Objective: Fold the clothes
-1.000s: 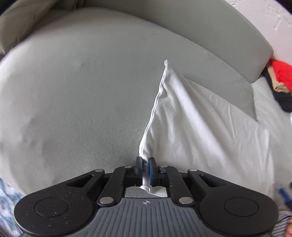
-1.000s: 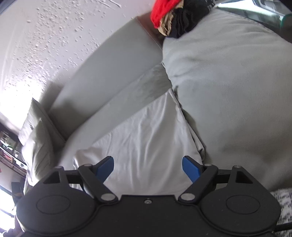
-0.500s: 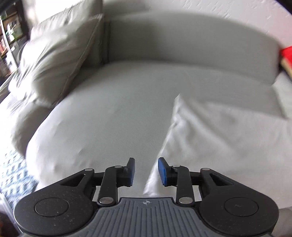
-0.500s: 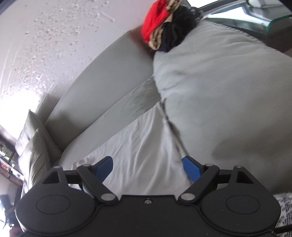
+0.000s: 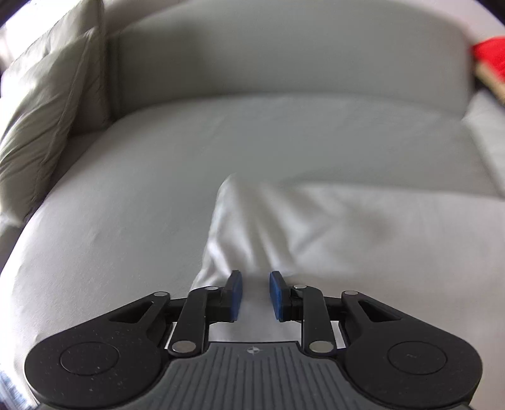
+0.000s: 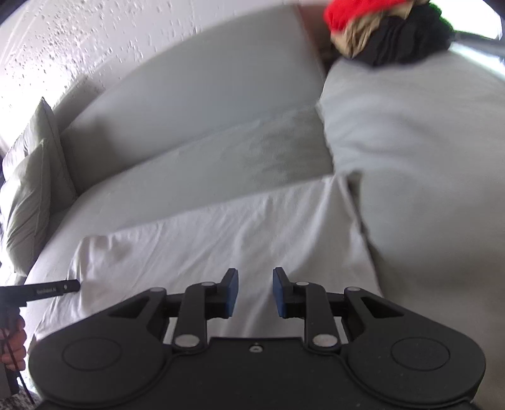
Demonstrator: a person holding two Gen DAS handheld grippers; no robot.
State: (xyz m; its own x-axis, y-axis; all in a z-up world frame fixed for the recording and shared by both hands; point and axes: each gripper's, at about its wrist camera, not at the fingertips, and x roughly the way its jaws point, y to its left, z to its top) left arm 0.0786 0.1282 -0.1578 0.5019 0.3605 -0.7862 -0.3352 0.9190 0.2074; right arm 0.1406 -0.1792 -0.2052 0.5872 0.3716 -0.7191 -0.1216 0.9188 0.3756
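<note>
The left tool [image 5: 255,295] points steeply down at the near left corner of the white garment [image 5: 347,239], its blue pads a little apart with cloth lying between them but not pinched; its jaws have just been easing inward a touch after opening. The garment lies spread flat on the grey sofa [image 5: 157,176], a cushion [image 5: 41,120] propped at the far left end. The right tool [image 6: 255,291] hangs over the garment's near edge further right, angled down, pads narrowly apart over the cloth and not gripping it; its jaws have just been closing from wide. In the right wrist view a hand [image 6: 12,343] shows at the lower left, holding the other tool's handle. At the far right a heap of clothes [image 6: 385,28], red, tan and black, waits on the sofa arm.

I judge this the step of taking hold of the near hem for a fold; the next move calls for both tools to sink onto the edge, close on a single layer each, then lift together and carry it across.
</note>
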